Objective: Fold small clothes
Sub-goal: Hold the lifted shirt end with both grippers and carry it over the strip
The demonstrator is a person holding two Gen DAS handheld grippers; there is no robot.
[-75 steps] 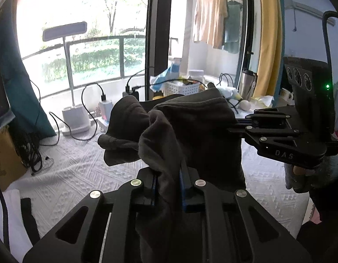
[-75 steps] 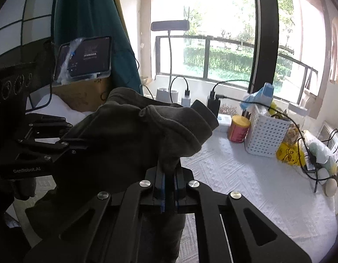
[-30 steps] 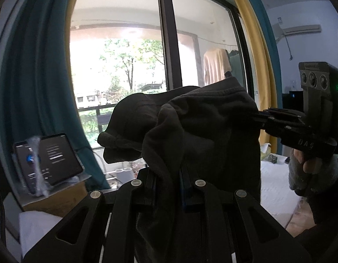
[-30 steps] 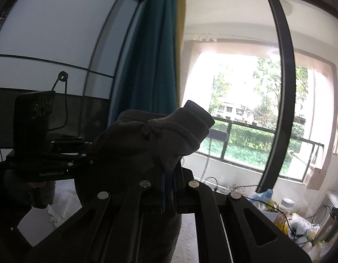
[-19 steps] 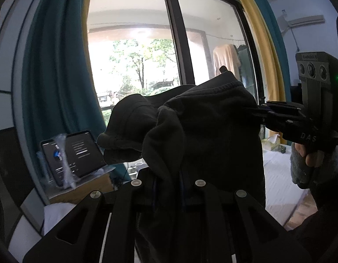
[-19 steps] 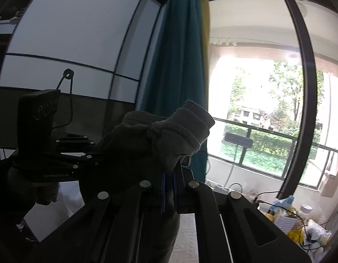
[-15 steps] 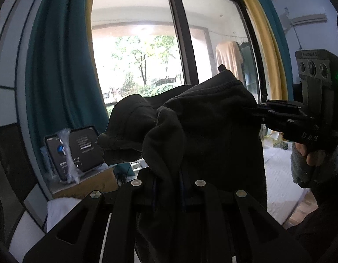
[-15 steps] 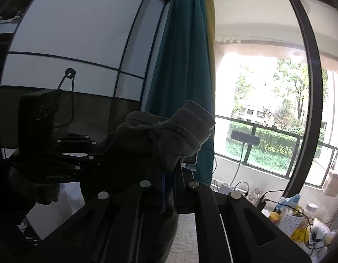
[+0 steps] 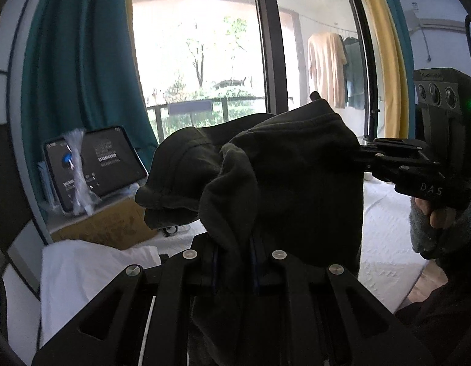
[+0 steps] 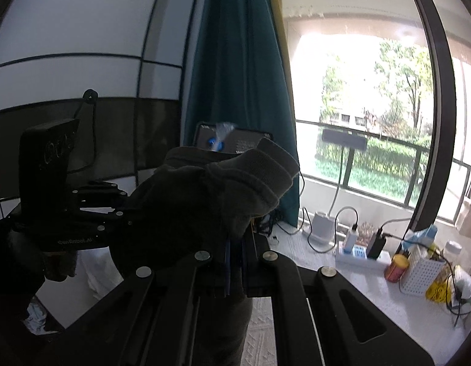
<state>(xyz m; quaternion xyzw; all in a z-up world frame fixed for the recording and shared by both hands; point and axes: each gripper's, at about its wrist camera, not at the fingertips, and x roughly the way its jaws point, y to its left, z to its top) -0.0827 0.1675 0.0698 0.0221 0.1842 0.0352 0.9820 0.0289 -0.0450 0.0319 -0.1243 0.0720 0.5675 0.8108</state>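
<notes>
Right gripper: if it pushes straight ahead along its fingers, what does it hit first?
The right gripper is shut on the dark garment, which bunches just ahead. Past it, probably the tablet against the teal curtain, though depth is unclear.

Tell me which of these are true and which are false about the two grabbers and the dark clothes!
1. The left hand-held gripper is pinching the dark garment. True.
2. The right hand-held gripper is open with nothing in it. False: it is shut on the same dark garment.
3. The garment lies flat on the white table. False: it hangs in the air between the two grippers.
4. A tablet with a lit screen leans near the teal curtain. True.
5. A beige shirt hangs outside the window. True.
6. The white basket is on the floor. False: it stands on the table.
</notes>
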